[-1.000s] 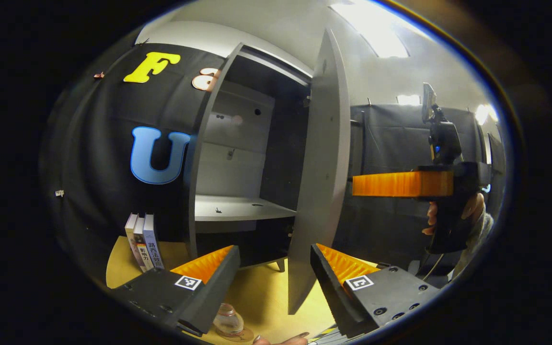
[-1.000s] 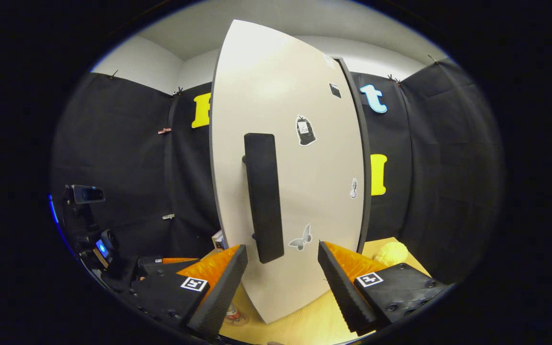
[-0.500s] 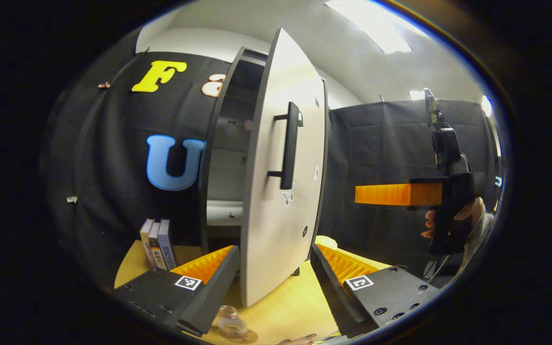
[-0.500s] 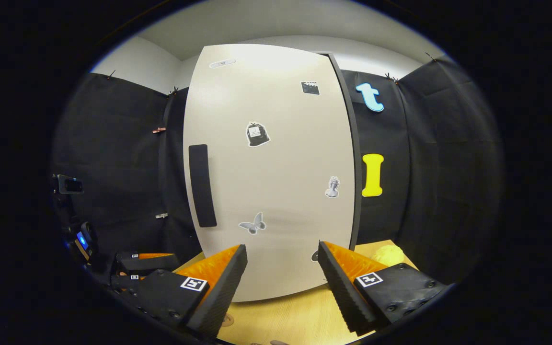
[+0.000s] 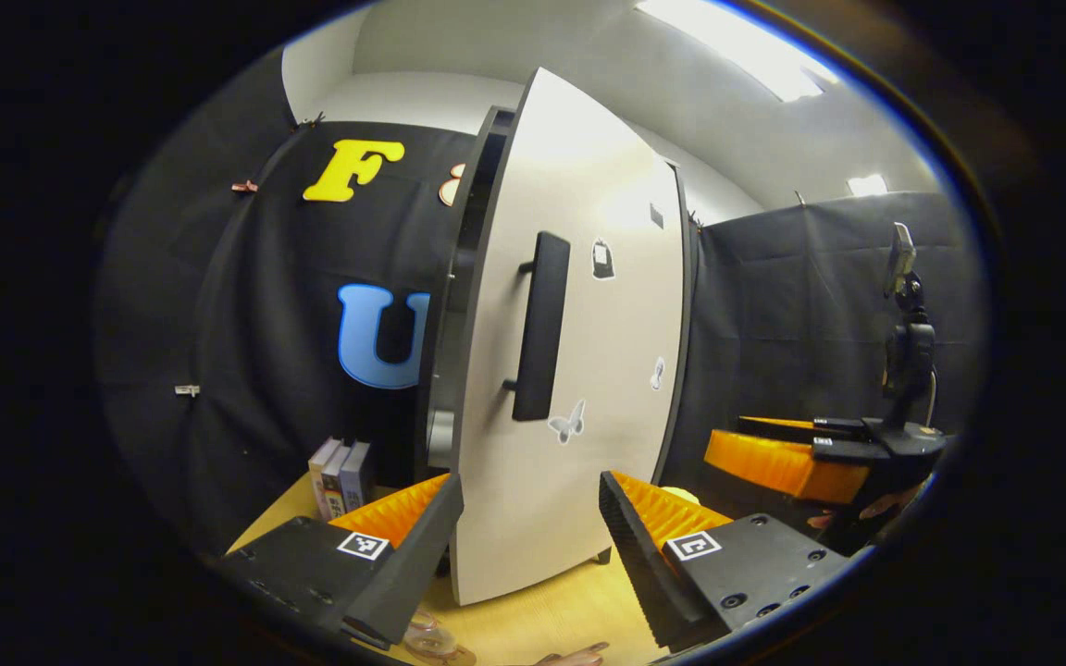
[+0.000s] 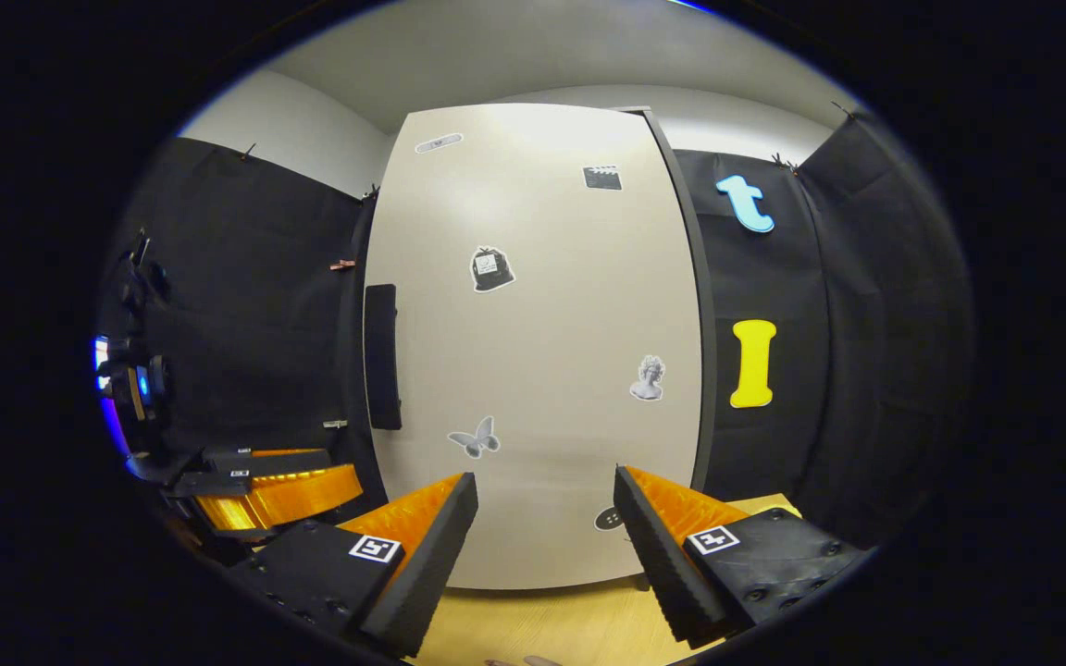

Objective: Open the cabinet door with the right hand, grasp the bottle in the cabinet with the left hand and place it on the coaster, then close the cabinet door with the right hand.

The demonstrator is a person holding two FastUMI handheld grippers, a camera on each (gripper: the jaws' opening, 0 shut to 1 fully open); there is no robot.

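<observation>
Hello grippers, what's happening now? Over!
Left gripper open, right gripper open, both empty. Door nearly shut. Bottle on table beneath left gripper. Nothing blocking.

The cabinet door (image 6: 551, 370) is pale off-white, dotted with small black-and-grey stickers, a butterfly (image 6: 475, 437) among them, and carries a black handle (image 5: 538, 326). The worktop (image 6: 542, 629) is light yellow wood grain.

The tall pale-doored cabinet (image 5: 579, 370) stands on the far part of the light wooden table (image 5: 551, 620). Three upright books (image 5: 340, 474) stand left of it, against the booth wall.
</observation>
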